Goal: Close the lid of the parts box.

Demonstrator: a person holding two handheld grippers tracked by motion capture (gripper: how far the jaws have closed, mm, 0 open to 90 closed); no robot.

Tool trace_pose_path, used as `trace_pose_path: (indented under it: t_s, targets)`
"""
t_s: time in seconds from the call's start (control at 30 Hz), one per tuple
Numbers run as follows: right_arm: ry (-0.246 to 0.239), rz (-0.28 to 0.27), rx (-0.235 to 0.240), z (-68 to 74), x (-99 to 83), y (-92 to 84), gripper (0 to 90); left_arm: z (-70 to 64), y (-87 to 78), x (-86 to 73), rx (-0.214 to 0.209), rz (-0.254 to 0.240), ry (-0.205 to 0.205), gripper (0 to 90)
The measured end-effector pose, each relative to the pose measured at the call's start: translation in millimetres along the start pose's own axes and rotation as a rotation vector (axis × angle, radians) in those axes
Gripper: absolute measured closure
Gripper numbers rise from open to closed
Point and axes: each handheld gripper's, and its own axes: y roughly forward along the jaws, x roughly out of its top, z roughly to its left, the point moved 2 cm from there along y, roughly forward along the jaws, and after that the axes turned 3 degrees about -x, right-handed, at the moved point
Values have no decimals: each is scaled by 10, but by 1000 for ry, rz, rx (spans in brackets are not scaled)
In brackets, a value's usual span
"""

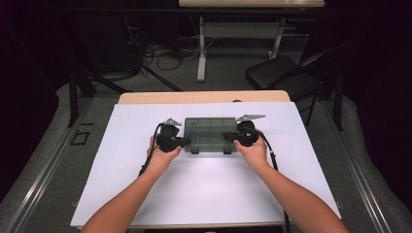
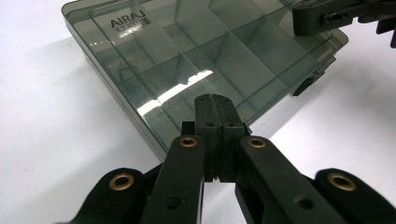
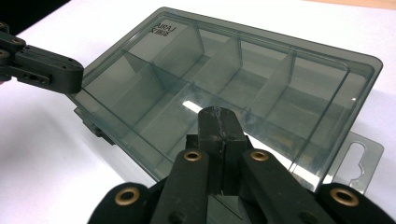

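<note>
Two grippers, left gripper (image 1: 183,141) and right gripper (image 1: 227,137), have closed jaws at the box (image 1: 210,133), which lies flat, long side running left to right.

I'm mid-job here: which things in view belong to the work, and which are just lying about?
In the job:
- smoky compartment box, lid closed
- left gripper, shut, at one end of the box
- right gripper, shut, at the other end
- white mat under the box

Lying about:
- black chair
- second table behind
- floor cables
</note>
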Motion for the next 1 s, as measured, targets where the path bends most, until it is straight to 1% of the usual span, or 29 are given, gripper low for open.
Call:
trace_pose_path:
  t_s: [0.07, 0.13, 0.2, 0.23, 0.3, 0.33, 0.43, 0.53, 0.57, 0.63, 0.67, 0.7, 0.77, 0.83, 0.87, 0.93, 0.97, 1.0]
  targets:
    - [-12, 2, -8, 16, 10, -5, 900, -12, -2, 0, -2, 2, 2, 895]
    - [-21, -7, -8, 30, 26, -16, 900, -31, -1, -2, 3, -1, 8, 862]
    - [-30, -14, -15, 42, 46, -29, 866, -48, -4, -2, 4, 0, 16, 822]
    - [-24, -15, -10, 51, 55, -38, 851, -55, -5, -3, 6, -3, 18, 805]
    - [-29, -25, -14, 55, 70, -59, 799, -59, -17, 0, 1, -4, 26, 740]
    - [-27, -31, -12, 59, 75, -65, 763, -63, -20, 0, 1, -6, 23, 714]
    - [-21, -30, -23, 63, 83, -89, 671, -73, -32, -4, 10, -12, 19, 620]
    - [-31, -10, -28, 85, 85, -115, 583, -91, -43, -8, -2, -28, 18, 545]
    - [-36, -5, -32, 94, 84, -125, 550, -100, -47, -14, 3, -36, 22, 521]
    - [-56, -9, -52, 108, 84, -146, 502, -109, -62, -28, 5, -35, 30, 488]
    - [-60, -7, -52, 111, 85, -156, 474, -109, -70, -37, 5, -30, 33, 471]
    - [-60, -2, -52, 115, 84, -166, 466, -116, -67, -50, 11, -43, 23, 462]
    - [-48, -4, -51, 125, 76, -189, 450, -105, -93, -67, 10, -42, 20, 448]
    - [-41, -9, -59, 132, 58, -214, 410, -96, -122, -86, 18, -55, 5, 422]
    - [-40, -4, -65, 139, 46, -227, 408, -93, -140, -96, 28, -60, 1, 419]
    - [-49, -1, -63, 154, 20, -255, 379, -93, -171, -116, 31, -70, -5, 399]
    - [-53, -4, -70, 165, 5, -267, 352, -91, -188, -127, 29, -70, 1, 392]
    - [-59, -3, -77, 175, -12, -281, 332, -91, -203, -140, 38, -69, 5, 388]
